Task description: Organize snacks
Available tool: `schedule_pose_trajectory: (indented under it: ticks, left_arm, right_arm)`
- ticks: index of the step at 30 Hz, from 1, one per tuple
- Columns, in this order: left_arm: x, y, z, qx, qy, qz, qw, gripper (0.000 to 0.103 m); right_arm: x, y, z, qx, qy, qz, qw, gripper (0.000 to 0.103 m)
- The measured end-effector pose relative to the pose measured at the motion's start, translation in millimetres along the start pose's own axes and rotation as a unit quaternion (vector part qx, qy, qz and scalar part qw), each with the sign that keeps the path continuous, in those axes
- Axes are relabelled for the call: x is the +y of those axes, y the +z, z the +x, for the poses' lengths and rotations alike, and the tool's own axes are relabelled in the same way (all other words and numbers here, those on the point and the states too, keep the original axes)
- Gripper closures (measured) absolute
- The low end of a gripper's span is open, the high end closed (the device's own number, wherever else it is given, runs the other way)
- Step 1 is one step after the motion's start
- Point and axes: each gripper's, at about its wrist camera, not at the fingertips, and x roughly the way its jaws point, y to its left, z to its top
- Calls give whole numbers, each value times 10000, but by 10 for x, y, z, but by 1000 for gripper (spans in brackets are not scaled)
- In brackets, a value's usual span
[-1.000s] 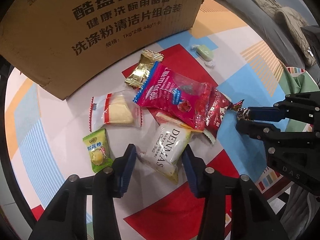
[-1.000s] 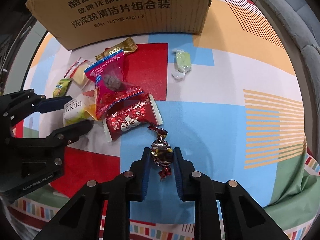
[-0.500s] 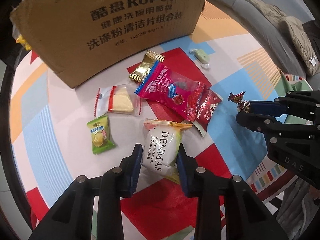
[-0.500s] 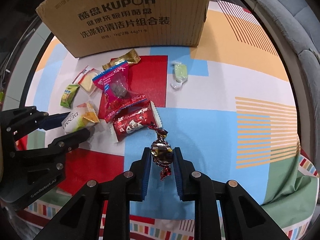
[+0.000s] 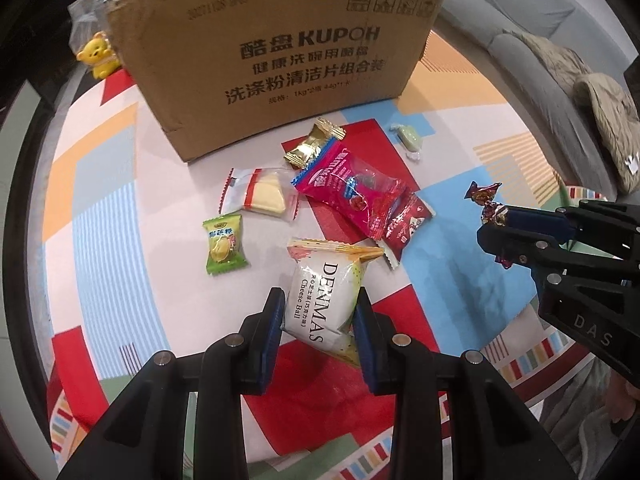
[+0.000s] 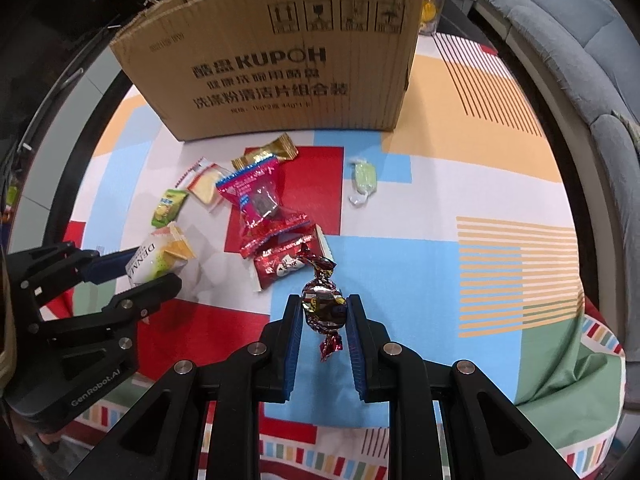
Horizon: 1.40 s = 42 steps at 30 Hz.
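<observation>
colourful mat (image 5: 100, 208), loose snacks (image 5: 352, 192) before cardboard box (image 5: 280, 48)

1. Even indoor light, fairly bright, falls on the colourful patchwork play mat (image 5: 100, 240).
2. Soft shadows lie under the snack packets.
3. Small glints show on the foil-wrapped twist candy (image 6: 324, 308).
4. Fisheye bending curves the brown cardboard box (image 6: 280, 80); corners go black.
5. Box print looks slightly blurred, perhaps from motion.
</observation>
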Motion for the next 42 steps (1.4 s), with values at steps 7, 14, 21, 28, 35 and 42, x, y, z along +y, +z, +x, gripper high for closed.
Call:
schedule_pose_trajectory:
  ticks: [7, 14, 21, 28, 35, 42]
  left_arm:
    - [-33, -4, -152, -114, 112, -269, 9995, 70]
    - [-57, -10, -383, -305, 272, -489, 9980, 70]
    - [-90, 33, -605, -584, 506, -650, 9949, 70]
    - [-105, 90, -756, -745, 574, -838, 9920, 70]
    - [-110, 138, -927, -924, 640, -987, 9887, 70]
    - [-116, 199, -1100, -1110, 683, -1105, 9853, 70]
  right_arm:
    - [36, -31, -131, -183, 34, 14, 9998, 80]
    - [31, -35, -286, -389, 76, 34, 9992, 80]
    - [27, 12, -458, -581, 125, 48, 9982, 80]
    - [20, 85, -646, -810, 164, -4, 9966, 80]
    - [10, 131, -792, -974, 175, -59, 9951, 80]
    - [10, 235, -1004, -1239, 170, -173, 9920, 80]
